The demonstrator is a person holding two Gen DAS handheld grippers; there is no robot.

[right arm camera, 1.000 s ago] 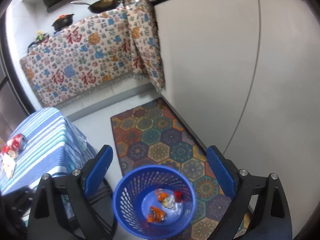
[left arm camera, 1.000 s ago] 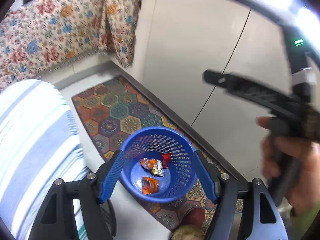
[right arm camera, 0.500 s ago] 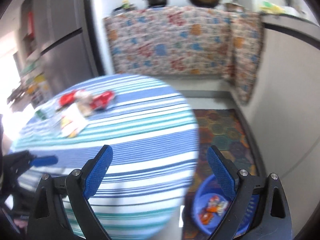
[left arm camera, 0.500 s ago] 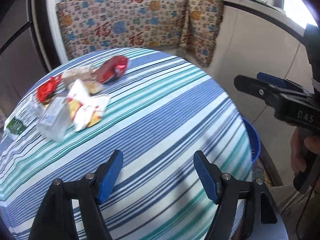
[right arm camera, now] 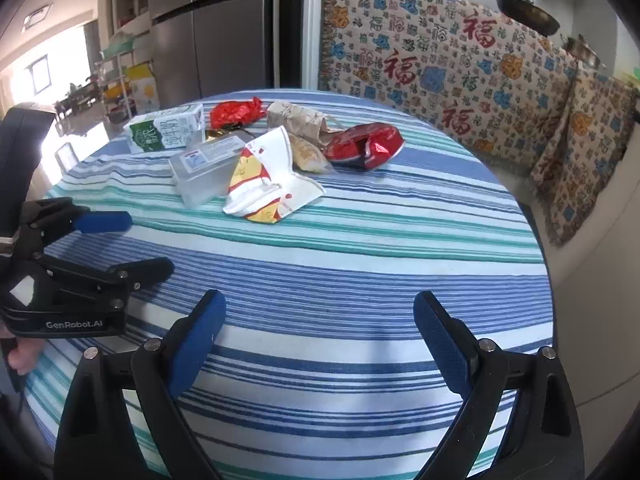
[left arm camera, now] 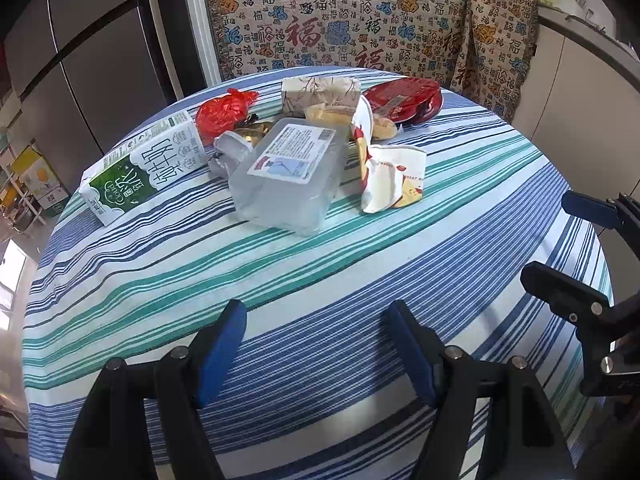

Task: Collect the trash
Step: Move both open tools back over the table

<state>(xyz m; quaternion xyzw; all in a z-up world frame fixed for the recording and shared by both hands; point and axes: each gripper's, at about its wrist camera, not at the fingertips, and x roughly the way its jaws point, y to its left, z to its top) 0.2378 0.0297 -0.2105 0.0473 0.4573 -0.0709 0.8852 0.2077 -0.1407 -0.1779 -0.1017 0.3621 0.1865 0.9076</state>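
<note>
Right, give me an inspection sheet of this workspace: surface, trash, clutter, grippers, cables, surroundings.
Surface: round table under a blue, teal and white striped cloth.
Job's things: milk carton, clear plastic box, white wrapper, red plastic bag, red packet, brown paper bag, all clustered at the far side.
Clutter: nothing seen.
Grippers: left gripper open, jaws just been opening, nothing between them; right gripper open and empty.
Cables: nothing seen.
Surroundings: patterned cloth behind the table, fridge, wok.
</note>
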